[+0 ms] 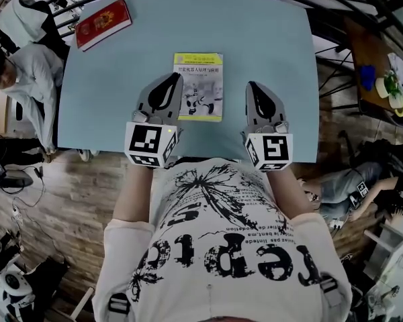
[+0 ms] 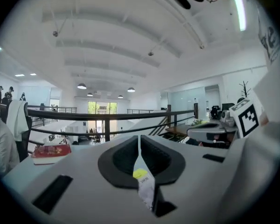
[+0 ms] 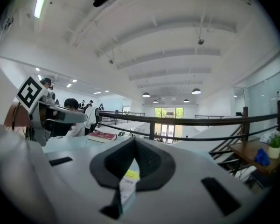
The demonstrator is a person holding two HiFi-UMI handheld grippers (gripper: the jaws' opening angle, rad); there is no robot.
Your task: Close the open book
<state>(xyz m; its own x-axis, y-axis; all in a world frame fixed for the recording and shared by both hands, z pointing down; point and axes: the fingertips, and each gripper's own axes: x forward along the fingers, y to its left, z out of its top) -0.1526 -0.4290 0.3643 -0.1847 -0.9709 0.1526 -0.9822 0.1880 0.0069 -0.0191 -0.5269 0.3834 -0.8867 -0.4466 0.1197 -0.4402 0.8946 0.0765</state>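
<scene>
The book (image 1: 199,86) lies closed on the pale blue table (image 1: 269,45), its yellow and white cover facing up. My left gripper (image 1: 174,77) hovers over the book's left edge, jaws together and empty. My right gripper (image 1: 253,86) hangs a little to the right of the book, also shut and empty. In the left gripper view the left gripper (image 2: 139,137) points nearly level, and a sliver of the book (image 2: 144,183) shows through the slit below the tips. The right gripper view shows the right gripper (image 3: 134,140) closed, with the same book (image 3: 127,183) glimpsed beneath.
A red book (image 1: 103,23) lies at the table's far left corner. A person (image 1: 20,66) sits beside the table's left edge. A wooden side table (image 1: 373,59) with a plant stands to the right. A black railing (image 2: 130,115) runs beyond the table.
</scene>
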